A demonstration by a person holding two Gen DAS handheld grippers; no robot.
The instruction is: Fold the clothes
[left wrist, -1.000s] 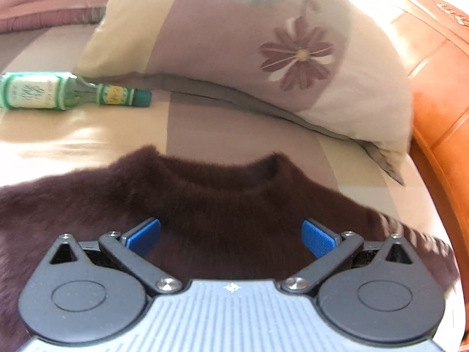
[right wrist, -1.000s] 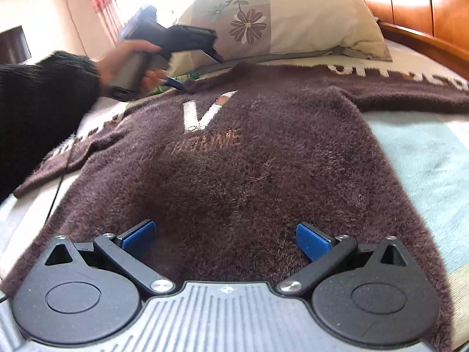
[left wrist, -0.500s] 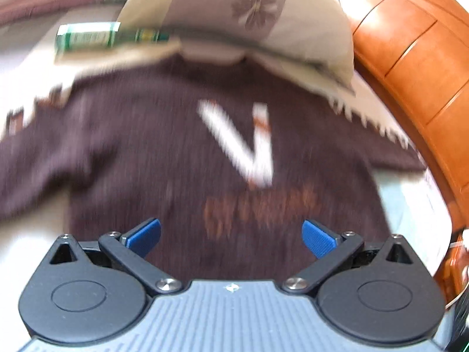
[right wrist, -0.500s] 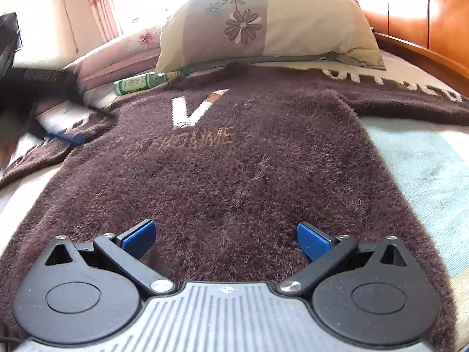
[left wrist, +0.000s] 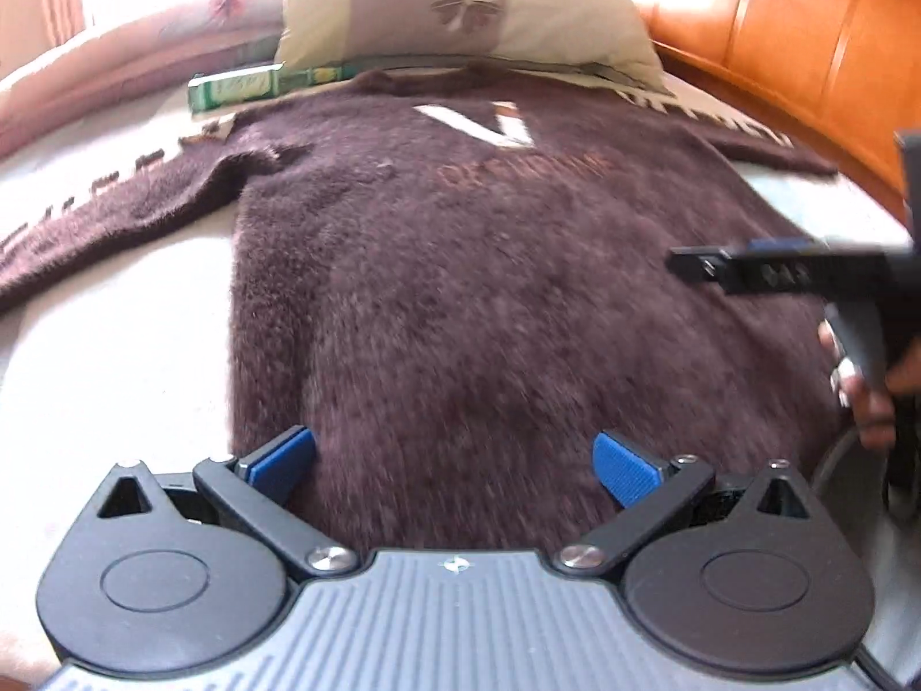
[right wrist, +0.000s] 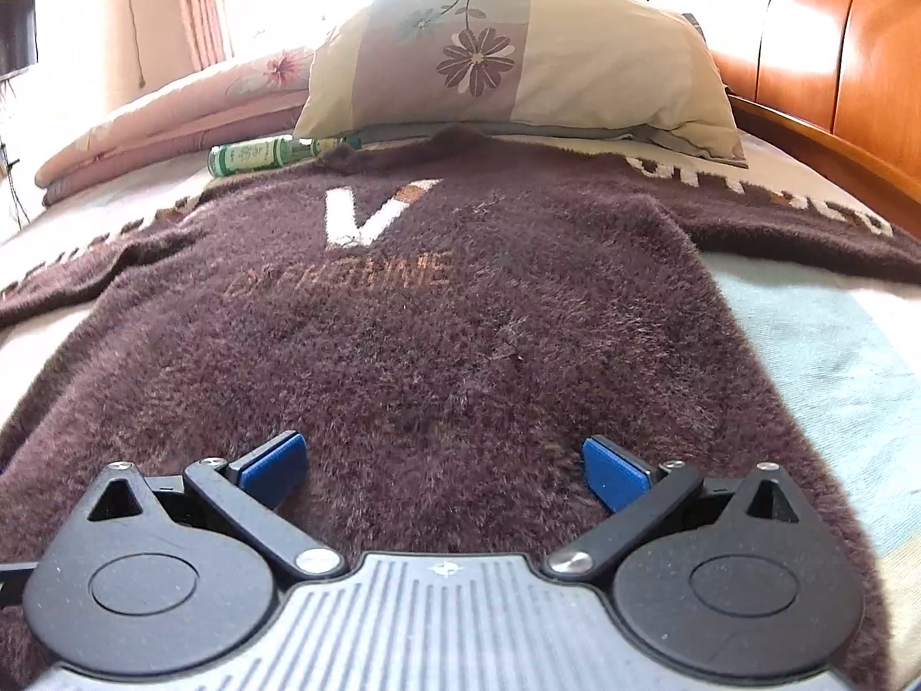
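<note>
I see the fuzzy dark brown sweater [right wrist: 437, 334] with a white V lying flat, front up, on the pale bed sheet [right wrist: 829, 345], collar at the far end beside the floral cream pillow [right wrist: 518, 57]. My left gripper [left wrist: 455, 463] and right gripper [right wrist: 443, 463] sit over its near hem, both with blue pads spread apart, empty. A green glass bottle [right wrist: 259, 154] lies far left.

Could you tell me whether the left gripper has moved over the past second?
Yes: the left gripper pulled back from the floral pillow toward the fuzzy dark-brown sweater's hem.
</note>
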